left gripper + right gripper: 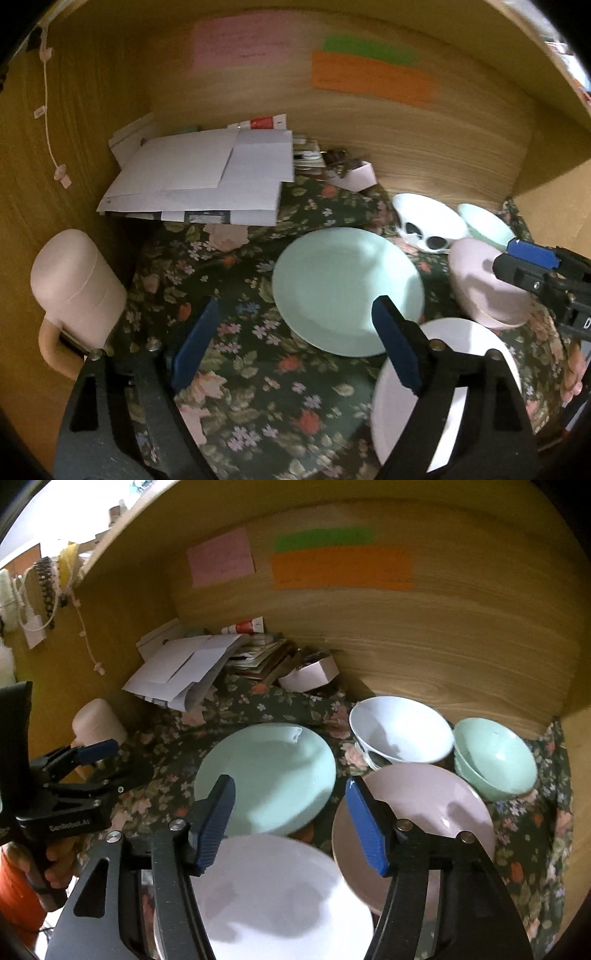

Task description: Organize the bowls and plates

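Wood-walled desk under a floral cloth [258, 387] holds every dish loose, both grippers, left [295, 343] and right [291, 819], open-fingered and empty above the mint plate [266, 779] and near white plate [280, 893], so next probably one plate must be gripped for stacking.

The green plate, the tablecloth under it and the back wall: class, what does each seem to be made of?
Green plate: smooth and glossy with soft reflections, probably glazed ceramic, though it could be melamine.
Tablecloth: printed floral fabric; it wrinkles and folds.
Back wall: wood or wood-look laminate, matte, with visible grain lines.
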`<state>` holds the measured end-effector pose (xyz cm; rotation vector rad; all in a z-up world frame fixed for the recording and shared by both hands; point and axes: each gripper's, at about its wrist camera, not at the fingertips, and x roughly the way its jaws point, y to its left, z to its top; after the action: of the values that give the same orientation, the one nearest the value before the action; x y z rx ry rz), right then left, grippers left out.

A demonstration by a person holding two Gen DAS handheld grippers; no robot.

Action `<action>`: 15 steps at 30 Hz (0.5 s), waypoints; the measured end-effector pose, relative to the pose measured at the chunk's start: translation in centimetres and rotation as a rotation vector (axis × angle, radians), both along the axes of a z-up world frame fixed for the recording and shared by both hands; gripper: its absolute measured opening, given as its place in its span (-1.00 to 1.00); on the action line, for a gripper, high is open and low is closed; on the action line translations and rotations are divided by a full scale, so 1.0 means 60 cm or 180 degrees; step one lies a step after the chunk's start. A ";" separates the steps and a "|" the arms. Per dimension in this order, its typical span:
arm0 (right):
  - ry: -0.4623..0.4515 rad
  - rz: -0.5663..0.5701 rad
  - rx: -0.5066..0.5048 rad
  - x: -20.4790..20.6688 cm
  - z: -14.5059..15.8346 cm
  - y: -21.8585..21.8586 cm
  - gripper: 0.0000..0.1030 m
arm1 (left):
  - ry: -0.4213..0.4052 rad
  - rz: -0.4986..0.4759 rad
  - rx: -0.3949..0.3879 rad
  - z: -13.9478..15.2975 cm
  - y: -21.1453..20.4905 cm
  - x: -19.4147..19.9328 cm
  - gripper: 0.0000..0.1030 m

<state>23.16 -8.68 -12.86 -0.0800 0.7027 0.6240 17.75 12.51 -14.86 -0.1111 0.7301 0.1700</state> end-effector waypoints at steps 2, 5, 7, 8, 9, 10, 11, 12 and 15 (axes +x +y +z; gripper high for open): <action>0.0078 0.0010 -0.0001 0.017 -0.006 0.008 0.14 | 0.0036 0.0018 0.0000 -0.008 0.010 0.013 0.66; 0.0165 0.0005 -0.0096 0.048 -0.018 0.023 0.14 | 0.0119 0.0030 -0.0046 -0.024 0.025 0.035 0.66; 0.0253 0.0024 -0.0156 0.070 -0.029 0.032 0.14 | 0.0195 0.0029 -0.0102 -0.039 0.037 0.050 0.66; 0.0304 0.0030 -0.0174 0.080 -0.035 0.037 0.14 | 0.0219 0.0020 -0.0124 -0.044 0.041 0.055 0.66; 0.0347 0.0021 -0.0204 0.092 -0.043 0.042 0.14 | 0.0236 -0.0005 -0.0149 -0.050 0.045 0.059 0.66; 0.0378 0.0022 -0.0243 0.101 -0.050 0.047 0.14 | 0.0256 -0.0037 -0.0171 -0.057 0.049 0.064 0.66; 0.0410 0.0029 -0.0284 0.110 -0.056 0.052 0.14 | 0.0271 -0.0045 -0.0183 -0.062 0.053 0.068 0.66; 0.0465 0.0041 -0.0334 0.120 -0.065 0.059 0.14 | 0.0286 -0.0045 -0.0199 -0.069 0.057 0.071 0.66; 0.0589 0.0084 -0.0433 0.143 -0.083 0.075 0.14 | 0.0347 -0.0041 -0.0248 -0.087 0.068 0.082 0.66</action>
<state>31.72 -4.17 -17.85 -0.1592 0.9245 0.6134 22.69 16.57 -20.09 -0.1722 0.8462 0.1361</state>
